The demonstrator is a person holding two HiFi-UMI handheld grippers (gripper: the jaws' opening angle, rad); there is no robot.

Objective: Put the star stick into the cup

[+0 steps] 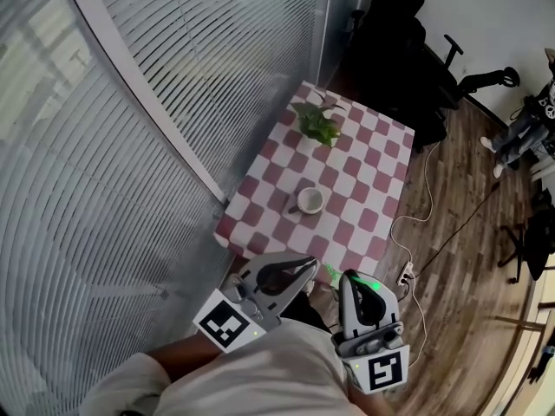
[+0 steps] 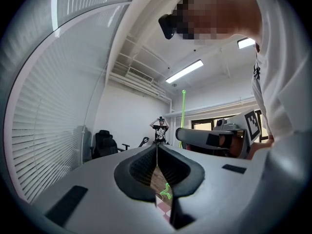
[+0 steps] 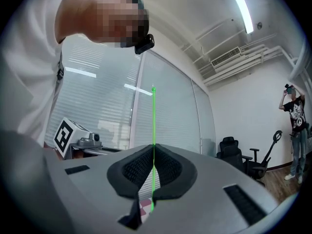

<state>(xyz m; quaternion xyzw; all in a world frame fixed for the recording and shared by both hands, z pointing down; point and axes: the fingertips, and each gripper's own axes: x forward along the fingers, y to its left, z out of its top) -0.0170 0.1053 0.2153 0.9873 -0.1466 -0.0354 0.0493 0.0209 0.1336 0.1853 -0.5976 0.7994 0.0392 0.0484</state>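
The right gripper [image 3: 152, 147] is clenched on the star stick [image 3: 153, 121]. The stick is a thin bright-green rod that runs between the jaws and rises well past their tips. Its green star end sits low, beside the left gripper [image 2: 157, 146], whose jaws are pressed together with nothing between them. The white cup [image 1: 310, 201] stands ahead of both grippers on the checkered table [image 1: 373, 172], well apart from them.

Glossy cup [image 1: 310, 200], wooden floor [image 1: 460, 267]
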